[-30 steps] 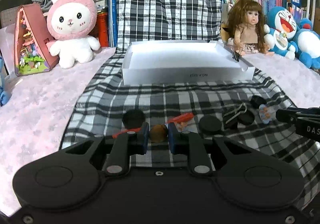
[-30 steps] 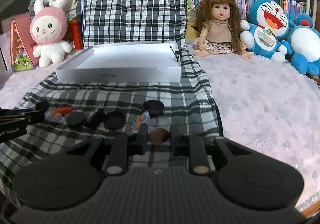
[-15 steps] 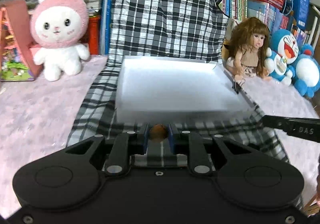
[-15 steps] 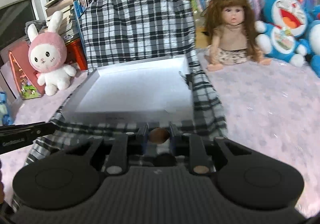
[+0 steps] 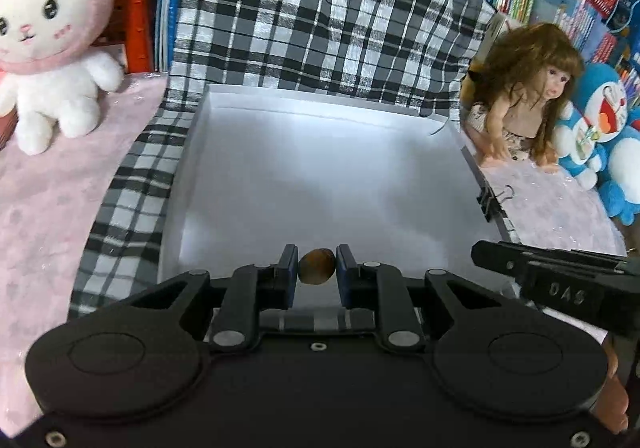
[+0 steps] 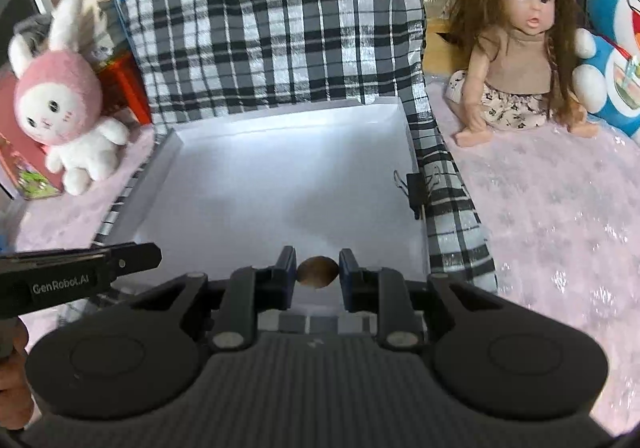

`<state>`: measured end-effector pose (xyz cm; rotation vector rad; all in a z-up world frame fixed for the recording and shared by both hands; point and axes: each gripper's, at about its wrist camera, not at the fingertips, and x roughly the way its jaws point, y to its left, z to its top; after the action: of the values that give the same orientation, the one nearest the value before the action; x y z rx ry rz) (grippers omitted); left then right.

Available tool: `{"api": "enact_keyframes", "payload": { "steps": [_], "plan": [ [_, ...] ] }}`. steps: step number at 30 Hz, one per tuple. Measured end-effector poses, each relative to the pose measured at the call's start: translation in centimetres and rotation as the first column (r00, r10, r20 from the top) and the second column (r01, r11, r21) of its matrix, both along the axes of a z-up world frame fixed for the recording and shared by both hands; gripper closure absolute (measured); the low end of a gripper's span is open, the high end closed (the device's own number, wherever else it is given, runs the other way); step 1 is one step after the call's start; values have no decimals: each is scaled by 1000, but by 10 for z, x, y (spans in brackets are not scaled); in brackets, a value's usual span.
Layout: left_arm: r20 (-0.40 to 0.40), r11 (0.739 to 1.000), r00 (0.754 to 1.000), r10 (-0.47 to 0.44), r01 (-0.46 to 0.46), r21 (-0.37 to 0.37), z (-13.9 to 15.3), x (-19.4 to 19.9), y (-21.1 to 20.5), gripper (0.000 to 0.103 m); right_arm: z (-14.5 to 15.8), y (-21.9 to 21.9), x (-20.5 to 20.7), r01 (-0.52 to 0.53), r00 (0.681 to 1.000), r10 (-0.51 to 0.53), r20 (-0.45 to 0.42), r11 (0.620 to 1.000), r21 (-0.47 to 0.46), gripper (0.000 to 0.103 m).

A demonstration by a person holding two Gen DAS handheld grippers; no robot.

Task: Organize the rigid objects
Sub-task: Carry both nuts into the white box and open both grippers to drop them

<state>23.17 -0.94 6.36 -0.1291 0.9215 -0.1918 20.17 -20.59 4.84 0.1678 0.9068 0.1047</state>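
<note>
Fingers [image 5: 345,272] of the left gripper [image 5: 317,272] are seen pinching a small brown nut-like piece [image 5: 316,266], held over the near edge of the white box [image 5: 320,115]; fingers [image 6: 349,274] of the right gripper [image 6: 318,274] are likewise pinched on a second brown rounded piece [image 6: 318,272] above the same near edge. Both pieces are carried, not yet set down. Box interior is seen bare in both views, apart from a black binder clip [image 5: 490,199] fixed on its right wall. Beyond the box, checked cloth [image 5: 320,7] is draped up the back; a pink bunny plush [image 5: 44,47] sits to the left, a doll [image 5: 524,95] and a blue plush [image 5: 600,127] to the right, on a pink-covered surface that may be a desk or a bed; cannot tell which. Risk, judged: the pieces are small and round, so rolling or bouncing can be expected if released high, and one could be dropped short onto the cloth if let go at the near wall. The two grippers are close side by side, so a knock between them could be caused by any sideways drift. Left view alone shows the right gripper's side arm entering at right edge and the clip's wire handle clearly. Right view alone shows the left gripper's arm at left with printed lettering, part of a hand [image 6: 12,380] at lower left, and the doll in full.
</note>
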Motion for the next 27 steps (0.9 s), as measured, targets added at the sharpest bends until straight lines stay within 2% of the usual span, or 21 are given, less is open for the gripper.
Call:
{"api": "enact_keyframes", "payload": {
  "steps": [5,12,27],
  "plan": [
    [-17,1000,1000,2,-1,8,-13,17,-11,84,-14,0,16,24,999,-24,-29,1000,-1,76],
    [-23,998,1000,-8,10,62,-29,24,-17,84,-28,0,27,34,998,-35,-55,999,-20,76],
    [-12,993,1000,-14,15,119,-45,29,-20,84,-40,9,37,10,997,-15,-71,998,-70,76]
  ]
}}
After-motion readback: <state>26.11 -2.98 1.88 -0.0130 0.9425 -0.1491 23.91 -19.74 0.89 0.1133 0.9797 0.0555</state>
